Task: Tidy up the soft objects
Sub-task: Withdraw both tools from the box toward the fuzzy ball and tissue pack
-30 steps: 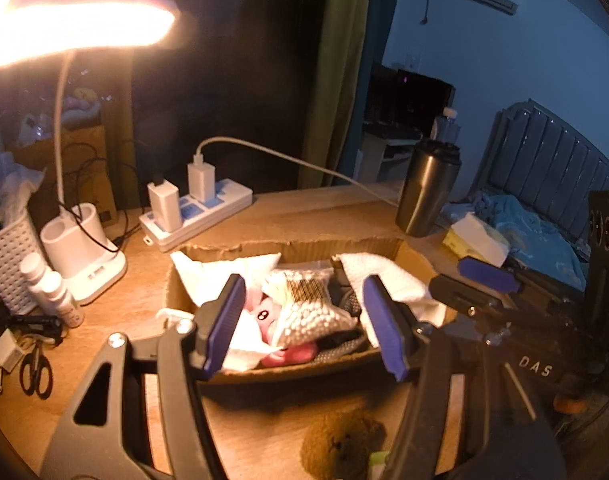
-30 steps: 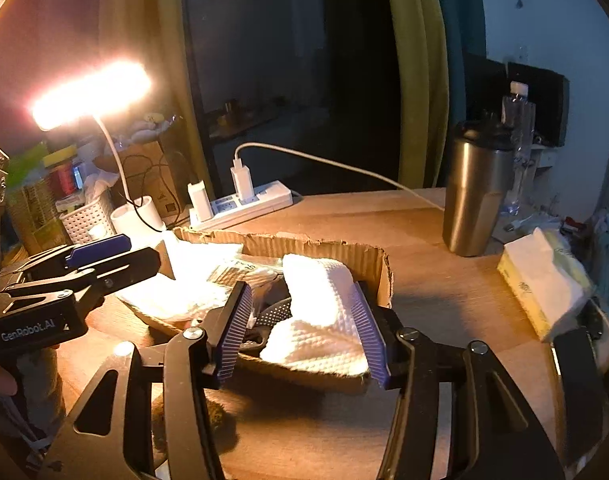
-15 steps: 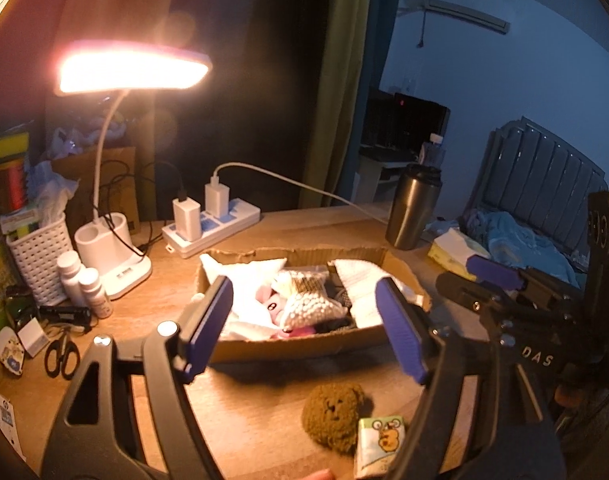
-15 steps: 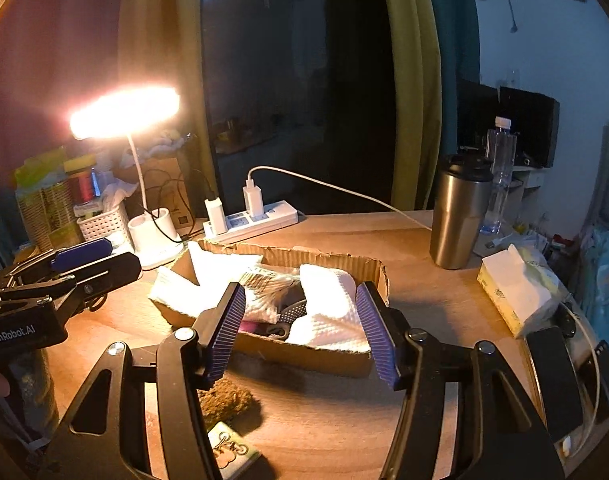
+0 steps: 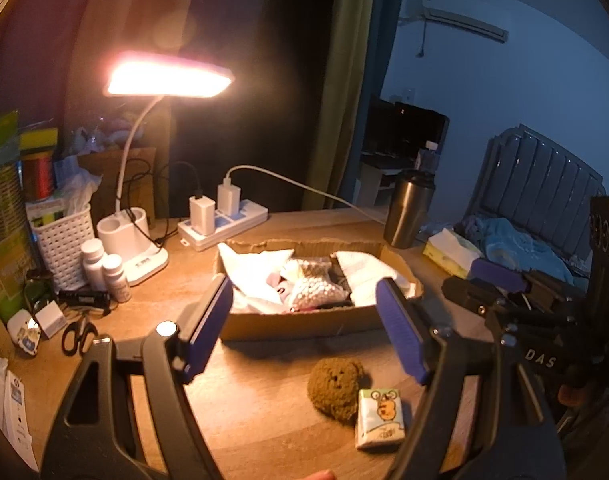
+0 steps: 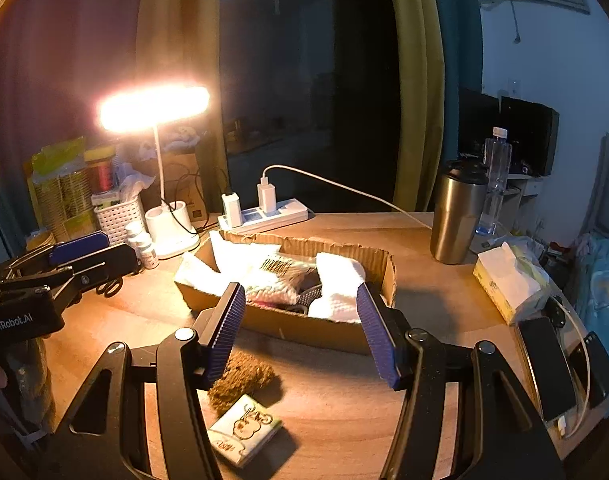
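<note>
Left wrist view: left gripper and right gripper gaped wide, empty; brown plush touched tissue pack, so careless pinch risked dragging both.

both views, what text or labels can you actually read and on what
"GenRobot.AI" on the left gripper body, right wrist view.
"DAS" on the right gripper body, left wrist view.
Tissue pack: cartoon print, its writing too blurred to read.
Tissue box, barcode bag, cans: print too small to read.
</note>
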Demonstrator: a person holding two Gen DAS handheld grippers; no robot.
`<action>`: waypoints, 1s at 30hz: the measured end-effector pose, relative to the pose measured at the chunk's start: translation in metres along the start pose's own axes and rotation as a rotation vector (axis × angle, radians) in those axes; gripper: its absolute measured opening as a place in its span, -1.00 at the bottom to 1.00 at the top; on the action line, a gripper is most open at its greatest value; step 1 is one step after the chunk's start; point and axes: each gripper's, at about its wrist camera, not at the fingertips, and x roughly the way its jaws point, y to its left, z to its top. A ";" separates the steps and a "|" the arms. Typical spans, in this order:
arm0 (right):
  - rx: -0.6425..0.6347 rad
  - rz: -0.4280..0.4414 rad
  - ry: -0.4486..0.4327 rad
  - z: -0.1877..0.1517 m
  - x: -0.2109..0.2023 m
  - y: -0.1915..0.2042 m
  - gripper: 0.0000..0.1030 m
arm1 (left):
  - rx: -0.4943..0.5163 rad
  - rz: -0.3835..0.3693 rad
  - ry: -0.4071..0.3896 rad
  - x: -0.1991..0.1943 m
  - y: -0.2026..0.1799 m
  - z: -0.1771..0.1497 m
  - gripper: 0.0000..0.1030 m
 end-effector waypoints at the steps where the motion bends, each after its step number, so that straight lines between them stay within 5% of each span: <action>1: -0.001 0.001 0.002 -0.001 -0.001 0.002 0.19 | -0.003 0.001 0.000 -0.002 0.001 -0.002 0.46; 18: -0.013 0.008 0.079 -0.035 0.003 0.022 0.20 | -0.036 0.019 0.035 -0.016 0.020 -0.033 0.46; 26: -0.023 0.038 0.151 -0.054 0.020 0.032 0.37 | -0.045 0.030 0.070 -0.012 0.027 -0.049 0.47; 30: -0.026 0.052 0.192 -0.064 0.030 0.037 0.37 | -0.059 0.039 0.109 -0.005 0.034 -0.059 0.61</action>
